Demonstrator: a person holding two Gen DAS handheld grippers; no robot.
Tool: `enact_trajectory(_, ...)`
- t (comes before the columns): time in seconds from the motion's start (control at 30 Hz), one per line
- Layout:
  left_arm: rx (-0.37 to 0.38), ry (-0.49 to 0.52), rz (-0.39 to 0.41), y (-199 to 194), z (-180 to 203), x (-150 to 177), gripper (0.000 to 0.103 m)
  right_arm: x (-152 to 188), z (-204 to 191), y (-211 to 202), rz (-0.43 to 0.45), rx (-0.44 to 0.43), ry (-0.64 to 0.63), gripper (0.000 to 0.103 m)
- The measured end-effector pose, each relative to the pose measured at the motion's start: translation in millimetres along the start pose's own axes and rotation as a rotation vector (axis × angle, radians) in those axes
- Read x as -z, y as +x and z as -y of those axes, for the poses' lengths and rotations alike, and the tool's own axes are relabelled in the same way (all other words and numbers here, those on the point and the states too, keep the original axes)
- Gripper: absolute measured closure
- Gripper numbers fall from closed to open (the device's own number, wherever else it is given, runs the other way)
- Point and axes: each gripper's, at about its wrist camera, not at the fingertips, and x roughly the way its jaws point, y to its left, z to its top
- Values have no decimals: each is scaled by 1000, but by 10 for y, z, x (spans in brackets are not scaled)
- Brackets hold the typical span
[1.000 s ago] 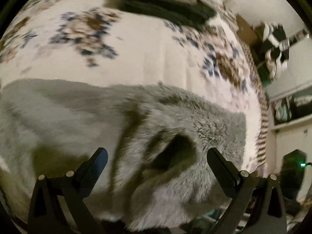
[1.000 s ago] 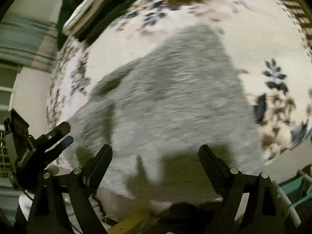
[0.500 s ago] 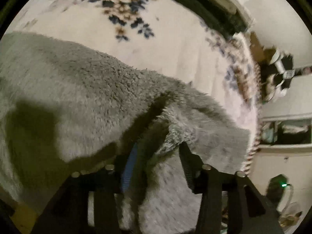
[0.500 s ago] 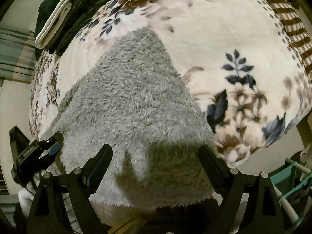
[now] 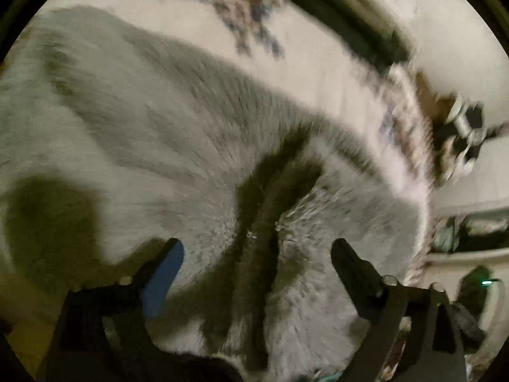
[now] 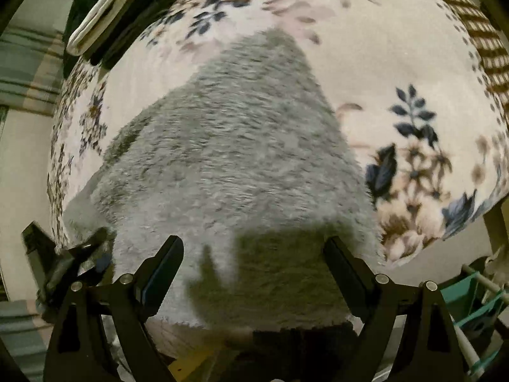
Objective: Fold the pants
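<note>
Grey fluffy pants [image 6: 235, 165] lie spread on a floral blanket [image 6: 381, 47]. In the left wrist view the pants [image 5: 143, 133] fill most of the frame, with a raised fold and a dark crease [image 5: 270, 197] just ahead of my fingers. My left gripper [image 5: 256, 251] is open, its jaws wide on either side of that fold, holding nothing. My right gripper [image 6: 253, 251] is open over the near hem of the pants, holding nothing. The left gripper also shows at the lower left of the right wrist view [image 6: 73, 261], at the pants' edge.
Dark green and white folded clothes [image 6: 101, 9] lie at the far edge of the blanket, also in the left wrist view [image 5: 350, 22]. A teal rack [image 6: 470, 296] stands at the lower right. A dark device with a green light [image 5: 477, 289] sits beside the bed.
My left gripper closed on the raised fold half a second ago and has now opened wide again; the fold lies loose between its fingers. My right gripper stayed open and shifted slightly over the hem.
</note>
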Motion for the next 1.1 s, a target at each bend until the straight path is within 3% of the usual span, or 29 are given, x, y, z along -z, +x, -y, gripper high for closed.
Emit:
enact_trajectory(0.1,3,-119,149,-533,-367,35,7,-17,-121,26,-25,-3,-21,11)
enact_trajectory(0.17,-51,-225,243,-819,-794,32,7,-35,-235,58,-37,0,-43,11)
enact_trajectory(0.27,-123,-352,299,-931,-1368,-42,8,-63,-429,129,-49,9,-77,11)
enact_trajectory(0.37,-128,-413,303,-781,-1745,-204,8,-97,-569,222,-64,3,-83,11)
enact_trajectory(0.47,-122,-415,318,-634,-1898,-389,8,-127,-719,325,-70,-3,-87,11)
enact_trajectory(0.7,-89,-289,317,-424,-1987,-680,8,-105,-983,526,-82,11,-115,11)
enact_trajectory(0.73,-74,-272,329,-440,-1979,-683,17,-101,-998,540,-82,10,-113,11)
enact_trajectory(0.77,-46,-254,345,-456,-1959,-699,45,-98,-1008,551,-83,10,-111,11)
enact_trajectory(0.8,-39,-237,354,-478,-1930,-712,62,-96,-1016,558,-81,8,-108,11)
enact_trajectory(0.87,7,-215,381,-568,-1860,-690,70,-95,-1029,563,-74,1,-104,11)
enact_trajectory(1.1,137,-116,518,-1211,-1277,-555,73,-113,-939,506,-52,-21,-85,11)
